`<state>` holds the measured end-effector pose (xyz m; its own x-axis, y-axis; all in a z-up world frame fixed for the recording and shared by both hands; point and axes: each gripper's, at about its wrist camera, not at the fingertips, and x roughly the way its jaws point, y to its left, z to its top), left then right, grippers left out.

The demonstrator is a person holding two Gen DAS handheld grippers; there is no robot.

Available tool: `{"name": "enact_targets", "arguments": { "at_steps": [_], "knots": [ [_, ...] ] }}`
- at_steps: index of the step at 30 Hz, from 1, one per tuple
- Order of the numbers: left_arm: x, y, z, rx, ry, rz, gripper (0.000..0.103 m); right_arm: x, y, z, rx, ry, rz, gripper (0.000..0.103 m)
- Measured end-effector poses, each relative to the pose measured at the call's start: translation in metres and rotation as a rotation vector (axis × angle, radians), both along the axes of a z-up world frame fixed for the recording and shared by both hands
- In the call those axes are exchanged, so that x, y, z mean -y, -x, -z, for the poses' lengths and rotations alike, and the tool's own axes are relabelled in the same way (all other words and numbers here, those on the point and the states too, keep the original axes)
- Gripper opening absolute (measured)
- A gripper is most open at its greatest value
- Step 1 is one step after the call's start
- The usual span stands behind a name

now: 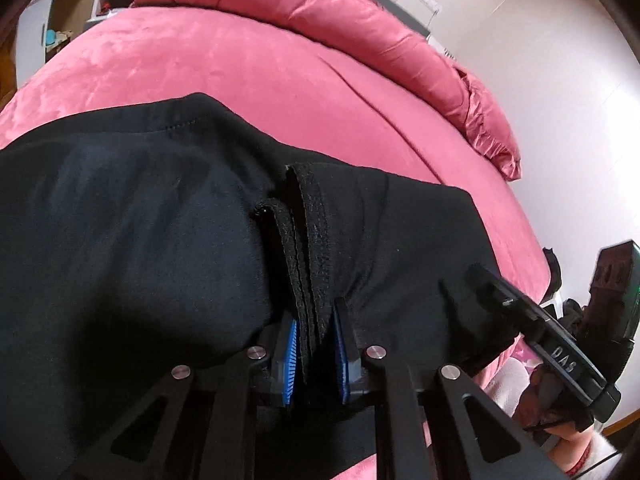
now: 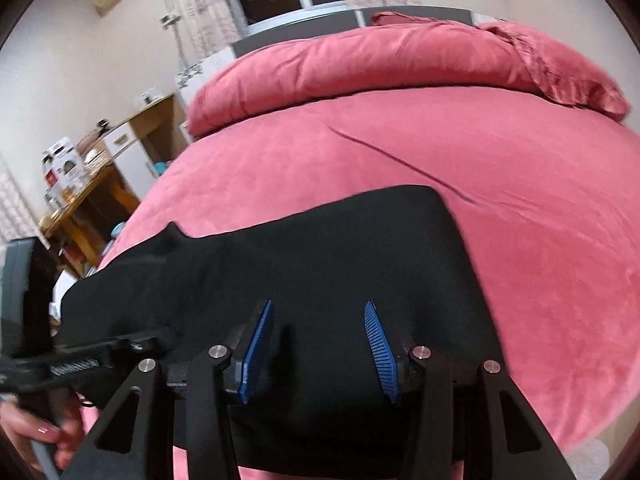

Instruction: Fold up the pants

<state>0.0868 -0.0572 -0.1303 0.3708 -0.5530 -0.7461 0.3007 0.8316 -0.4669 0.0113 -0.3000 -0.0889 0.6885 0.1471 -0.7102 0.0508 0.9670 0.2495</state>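
Observation:
Black pants [image 1: 140,220] lie spread on a pink bed. In the left wrist view a bunched, layered hem or band of the pants [image 1: 308,248] runs up between the blue pads, and my left gripper [image 1: 316,320] is shut on it. In the right wrist view the same pants [image 2: 320,248] fill the lower middle. My right gripper [image 2: 318,308] hovers just over the cloth, its blue pads [image 2: 256,352] apart with flat black fabric showing below them and nothing pinched.
The pink bed cover [image 2: 460,168] stretches beyond the pants, with a rolled pink duvet [image 2: 360,64] at the far end. A wooden desk with clutter [image 2: 100,184] stands left of the bed. A person's hand [image 2: 36,436] grips the left tool's handle.

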Motion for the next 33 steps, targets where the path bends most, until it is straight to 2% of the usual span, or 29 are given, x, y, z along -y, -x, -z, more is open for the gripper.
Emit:
{"name": "enact_targets", "arguments": {
  "at_steps": [3,5,6,8,10,12,14,16,17,18,20,22,23,25,29,32,33],
  "knots": [
    [0.005,0.007,0.001,0.042,-0.024,0.019,0.017,-0.008,-0.008,0.022,-0.060,-0.011,-0.018,0.049],
    [0.008,0.012,0.002,0.063,-0.026,0.019,0.023,-0.013,-0.008,0.027,-0.048,0.017,-0.004,0.050],
    [0.005,0.014,0.002,0.063,-0.013,0.013,0.028,-0.017,-0.008,0.025,-0.048,0.035,-0.011,0.054],
    [-0.005,0.017,-0.001,0.034,0.028,-0.005,0.031,-0.025,-0.009,0.025,-0.046,0.075,-0.035,0.063],
    [-0.021,0.017,-0.005,0.014,0.073,-0.033,0.031,-0.032,-0.008,0.023,-0.041,0.125,-0.044,0.064],
    [-0.045,0.021,-0.014,0.037,0.059,-0.099,0.030,-0.037,-0.001,0.014,0.004,0.123,-0.056,0.063],
    [-0.067,0.024,-0.025,0.071,0.042,-0.183,0.030,-0.038,0.007,0.003,0.066,0.064,-0.085,0.059],
    [-0.094,0.026,-0.032,0.080,0.063,-0.270,0.030,-0.045,0.007,-0.003,0.080,0.041,-0.110,0.043],
    [-0.107,0.027,-0.033,0.078,0.067,-0.306,0.030,-0.051,0.003,-0.002,0.062,0.026,-0.139,0.032],
    [-0.121,0.027,-0.036,0.074,0.070,-0.352,0.030,-0.056,0.000,0.000,0.040,0.009,-0.164,0.028],
    [-0.146,0.026,-0.041,0.074,0.080,-0.434,0.030,-0.067,-0.003,0.006,0.018,-0.022,-0.220,0.028],
    [-0.175,0.028,-0.047,0.073,0.081,-0.515,0.030,-0.086,-0.009,0.022,-0.063,0.003,-0.297,0.028],
    [-0.191,0.029,-0.050,0.076,0.083,-0.560,0.030,-0.092,-0.007,0.025,-0.052,0.047,-0.304,0.028],
    [-0.214,0.028,-0.055,0.079,0.081,-0.617,0.030,-0.094,-0.005,0.024,-0.032,0.059,-0.315,0.028],
    [-0.267,0.038,-0.065,0.074,0.060,-0.728,0.034,-0.076,-0.006,0.027,-0.037,-0.050,-0.298,0.028],
    [-0.291,0.037,-0.067,0.055,0.069,-0.807,0.037,-0.069,-0.005,0.030,-0.037,-0.085,-0.293,0.028],
    [-0.310,0.046,-0.064,0.034,0.076,-0.830,0.037,-0.069,-0.005,0.030,-0.036,-0.085,-0.293,0.028]
  ]
}}
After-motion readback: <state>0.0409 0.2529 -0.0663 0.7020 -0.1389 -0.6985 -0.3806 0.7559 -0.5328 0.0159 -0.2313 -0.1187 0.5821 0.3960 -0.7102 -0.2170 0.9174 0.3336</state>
